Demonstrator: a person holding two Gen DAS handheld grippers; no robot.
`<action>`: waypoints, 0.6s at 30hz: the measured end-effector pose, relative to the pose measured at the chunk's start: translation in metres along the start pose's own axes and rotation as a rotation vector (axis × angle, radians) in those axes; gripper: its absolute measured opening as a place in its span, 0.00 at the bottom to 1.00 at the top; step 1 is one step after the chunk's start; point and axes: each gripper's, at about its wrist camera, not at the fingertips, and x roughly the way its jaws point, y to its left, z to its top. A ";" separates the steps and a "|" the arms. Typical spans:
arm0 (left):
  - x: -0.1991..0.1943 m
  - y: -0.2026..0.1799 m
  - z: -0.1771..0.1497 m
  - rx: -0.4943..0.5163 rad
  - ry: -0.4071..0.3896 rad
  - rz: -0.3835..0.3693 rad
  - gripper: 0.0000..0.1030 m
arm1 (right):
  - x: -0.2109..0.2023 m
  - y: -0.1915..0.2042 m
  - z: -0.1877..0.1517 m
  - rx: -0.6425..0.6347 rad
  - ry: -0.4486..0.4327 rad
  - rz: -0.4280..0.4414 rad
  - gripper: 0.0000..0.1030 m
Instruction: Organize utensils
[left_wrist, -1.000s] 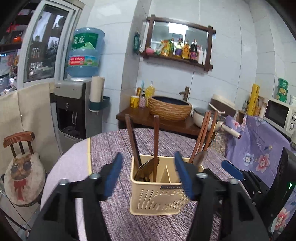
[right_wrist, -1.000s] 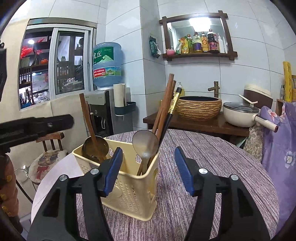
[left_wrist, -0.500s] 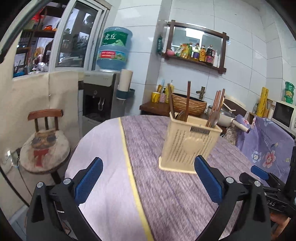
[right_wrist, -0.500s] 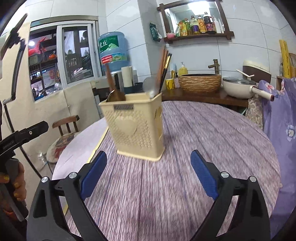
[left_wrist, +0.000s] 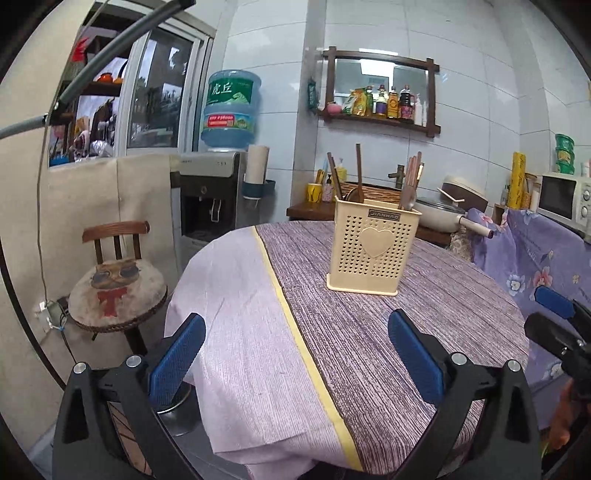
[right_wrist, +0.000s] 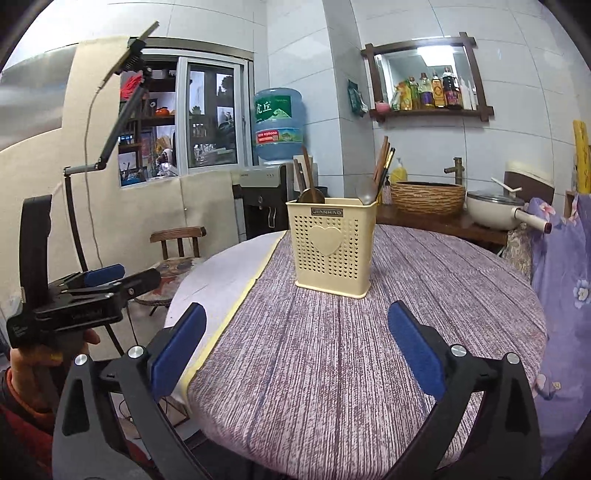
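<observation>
- We are holding the left gripper (left_wrist: 295, 354) near our edge of the round table (left_wrist: 461, 317), with its jaws spread wide and nothing between the blue pads.
- The jaws of the right gripper (right_wrist: 295, 350) are opening at this moment, and only bare tablecloth is showing between them.
- The cream utensil holder (left_wrist: 373, 251) is standing upright on the purple part of the cloth, toward the far side of the table and well apart from both grippers.
- Wooden spoons (right_wrist: 308, 184) are leaning in its left compartment, and chopsticks (right_wrist: 382, 162) with a metal spoon (right_wrist: 367, 192) are standing in its right one, so we are judging that the sorting is done.
- No utensil is lying loose on the table in either view, so for us the step in hand is only to retreat cleanly.
- To do it well, we are advising to keep both grippers low and level, moving away from the holder, because the tall handles could tip it if a finger catches them.
- The table edge is curving just below the left gripper, and the pale cloth (left_wrist: 236, 295) is hanging over it there; a finger could snag this fold.
- A wooden chair (left_wrist: 118, 280) is standing near on the left, and a flowered cloth (right_wrist: 565, 280) is close on the right.
- The open room is in the middle, between us and the holder.
</observation>
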 end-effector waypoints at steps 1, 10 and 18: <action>-0.003 0.000 0.000 0.000 -0.002 -0.008 0.95 | -0.004 0.001 0.000 0.004 -0.004 0.001 0.94; -0.012 -0.005 0.000 -0.014 -0.023 -0.025 0.95 | -0.008 0.001 0.000 0.013 0.004 0.001 0.94; -0.014 -0.011 -0.001 -0.013 -0.020 -0.042 0.95 | -0.005 -0.003 -0.001 0.033 0.011 0.003 0.94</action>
